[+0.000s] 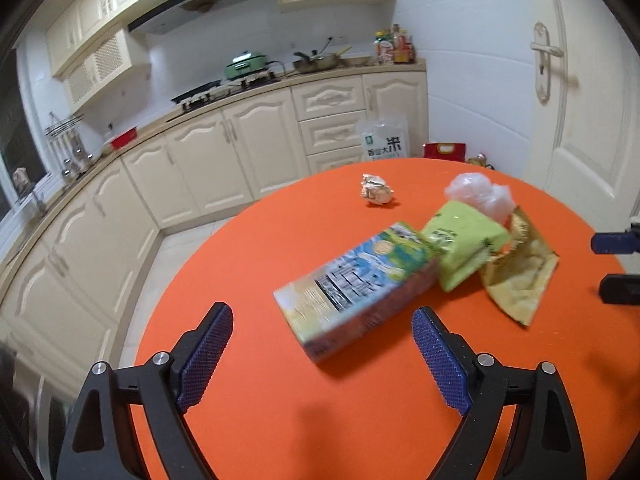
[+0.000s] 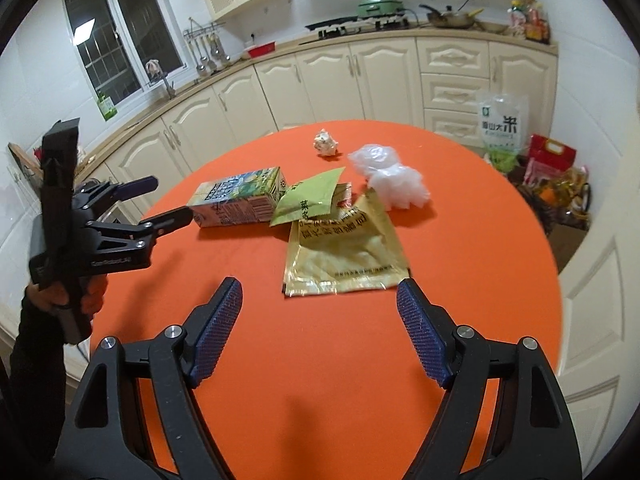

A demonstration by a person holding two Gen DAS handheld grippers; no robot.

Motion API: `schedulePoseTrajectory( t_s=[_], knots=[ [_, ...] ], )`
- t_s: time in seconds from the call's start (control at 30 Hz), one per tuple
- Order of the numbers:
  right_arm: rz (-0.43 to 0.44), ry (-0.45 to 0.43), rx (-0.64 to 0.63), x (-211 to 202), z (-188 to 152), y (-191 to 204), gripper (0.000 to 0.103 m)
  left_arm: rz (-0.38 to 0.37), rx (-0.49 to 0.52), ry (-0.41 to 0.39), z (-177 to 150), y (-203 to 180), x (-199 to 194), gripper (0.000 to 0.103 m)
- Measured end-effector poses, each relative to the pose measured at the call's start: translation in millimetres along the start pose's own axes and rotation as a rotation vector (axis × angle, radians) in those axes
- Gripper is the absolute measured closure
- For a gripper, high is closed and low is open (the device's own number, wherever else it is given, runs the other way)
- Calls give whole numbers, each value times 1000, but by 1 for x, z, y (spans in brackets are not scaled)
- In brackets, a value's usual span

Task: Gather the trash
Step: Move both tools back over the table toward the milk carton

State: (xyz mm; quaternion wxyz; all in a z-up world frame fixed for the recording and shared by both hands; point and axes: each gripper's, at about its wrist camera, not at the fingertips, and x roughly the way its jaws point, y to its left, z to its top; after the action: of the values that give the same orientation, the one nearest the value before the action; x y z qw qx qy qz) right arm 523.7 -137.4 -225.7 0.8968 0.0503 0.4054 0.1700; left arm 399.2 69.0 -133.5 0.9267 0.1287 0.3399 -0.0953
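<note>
On the round orange table lies a drink carton on its side. A green packet leans on it, and a flat gold pouch lies beside them. Farther back are a clear plastic bag and a crumpled paper ball. My left gripper is open, the carton's near end just ahead of its fingertips. My right gripper is open, facing the gold pouch's near edge. Neither holds anything.
Cream kitchen cabinets curve round behind the table. A rice bag and a red bag stand on the floor at the back right. A white door is at the right. A hand holds the left gripper.
</note>
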Motion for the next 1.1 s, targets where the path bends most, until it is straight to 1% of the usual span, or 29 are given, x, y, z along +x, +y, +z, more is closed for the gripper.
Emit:
schedulePoseTrajectory(
  t_s=[0.07,0.13,0.27,0.37,0.47,0.5,0.53,0.57,0.63,0.73,0.77,0.8,0.87,0.93,0.97,1.03,1.07,1.1],
  knots=[
    [8,7,10,8,3,-4,25,-52,2,13,3,13,21,15],
    [11,11,14,13,6,-7,25,-84,4,13,3,26,34,15],
    [7,21,14,23,10,-11,25,-161,1,39,9,40,56,15],
    [4,31,14,32,12,-12,25,-159,20,58,11,38,70,15],
    [0,42,8,37,12,-11,25,-130,62,100,12,32,76,15],
    [-3,45,8,39,12,-11,24,-111,79,108,12,30,77,17],
    [-9,49,5,41,12,-11,24,-89,94,117,12,28,80,21],
    [-13,50,0,42,13,-10,24,-81,102,117,12,25,79,22],
    [-17,54,-4,45,14,-10,24,-67,93,115,14,24,78,34],
    [-22,57,-10,46,14,-8,24,-49,64,130,14,26,75,43],
    [-28,58,-16,46,14,-8,24,-47,57,137,14,27,73,45],
    [-35,61,-23,46,14,-8,24,-52,47,146,13,28,72,49],
    [-46,71,-28,49,14,-9,24,-90,15,167,13,29,69,53],
    [-59,75,-23,51,15,-13,24,-112,12,175,12,26,65,55],
    [-62,74,-19,51,15,-14,24,-107,5,181,14,26,64,54],
    [-64,75,-13,53,17,-17,24,-95,-9,178,19,29,63,52],
    [-68,75,-13,53,17,-18,24,-77,-17,178,21,31,67,51],
    [-72,76,-12,55,19,-20,24,-59,-27,176,24,33,71,46]
  ],
)
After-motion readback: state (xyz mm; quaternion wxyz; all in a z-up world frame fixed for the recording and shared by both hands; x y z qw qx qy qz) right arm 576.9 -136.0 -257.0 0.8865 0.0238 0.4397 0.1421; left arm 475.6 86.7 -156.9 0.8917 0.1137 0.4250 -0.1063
